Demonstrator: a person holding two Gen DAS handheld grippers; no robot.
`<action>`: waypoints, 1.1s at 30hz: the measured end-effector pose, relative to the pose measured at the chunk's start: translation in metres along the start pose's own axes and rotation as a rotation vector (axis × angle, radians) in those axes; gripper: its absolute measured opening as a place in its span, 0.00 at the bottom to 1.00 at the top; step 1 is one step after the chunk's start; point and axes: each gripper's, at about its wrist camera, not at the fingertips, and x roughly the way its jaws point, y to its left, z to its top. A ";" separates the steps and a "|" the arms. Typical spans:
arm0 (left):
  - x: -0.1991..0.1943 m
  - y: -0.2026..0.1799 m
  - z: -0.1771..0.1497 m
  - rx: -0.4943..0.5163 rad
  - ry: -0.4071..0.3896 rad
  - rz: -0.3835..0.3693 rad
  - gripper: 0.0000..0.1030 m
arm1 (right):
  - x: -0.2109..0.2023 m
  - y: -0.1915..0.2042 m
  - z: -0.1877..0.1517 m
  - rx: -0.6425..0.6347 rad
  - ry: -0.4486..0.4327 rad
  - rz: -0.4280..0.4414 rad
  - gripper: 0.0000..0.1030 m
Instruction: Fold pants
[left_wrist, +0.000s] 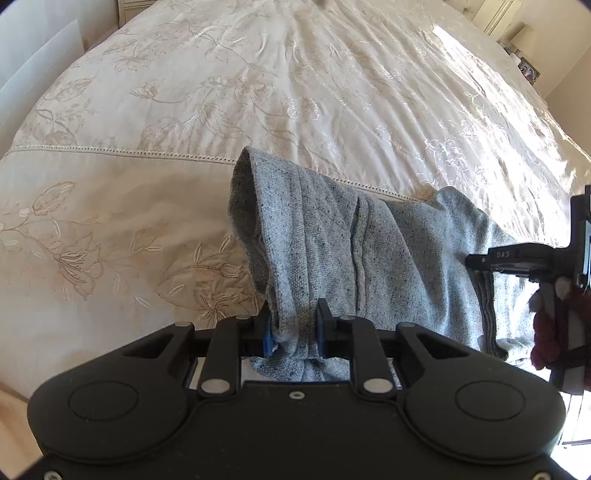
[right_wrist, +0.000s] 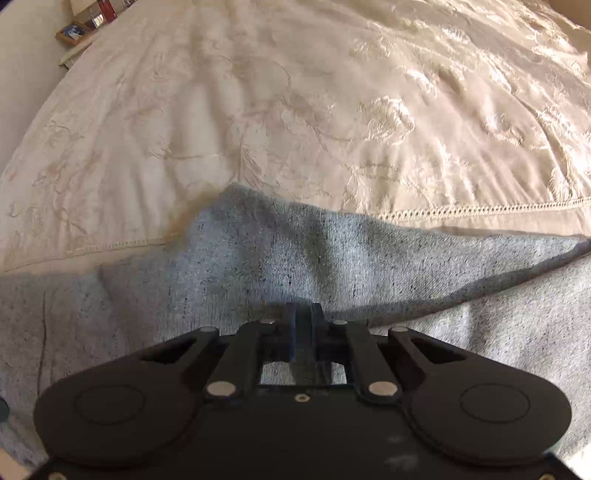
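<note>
On the bed covered by a cream, floral-embroidered bedspread (left_wrist: 295, 92), the heather-grey knit pants (left_wrist: 332, 240) are held up off the cover by both tools. In the left wrist view, the left gripper (left_wrist: 295, 332) is clenched on a bunched fold of the grey cloth: the fabric passes between its two blue pads (left_wrist: 268, 338) and a small tuft hangs out beneath them. From that pinch the cloth rises into a rounded, open tube-like end and then drapes to the right, where the right gripper's black body (left_wrist: 517, 258) appears at the frame edge against the garment, beside a dark red knitted sleeve (left_wrist: 550, 332).

In the right wrist view, the right gripper (right_wrist: 303, 321) has its blue pads drawn together, with the grey fabric (right_wrist: 295, 258) spread directly ahead and beneath them; whether a layer is pinched between them I cannot tell. A lace-trimmed seam (right_wrist: 480, 211) of the bedspread (right_wrist: 295, 92) runs just beyond the pants. Small objects sit on a shelf (right_wrist: 79, 29) at the far left corner.
</note>
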 end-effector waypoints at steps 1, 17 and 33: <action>-0.001 0.001 0.000 -0.006 0.000 -0.003 0.26 | -0.004 0.003 -0.012 -0.011 0.005 0.013 0.08; -0.035 -0.048 0.000 0.049 -0.081 -0.044 0.25 | -0.020 -0.001 -0.142 -0.009 0.080 0.052 0.05; -0.082 -0.259 -0.007 0.190 -0.261 -0.053 0.10 | -0.107 -0.158 -0.126 0.003 -0.020 0.272 0.06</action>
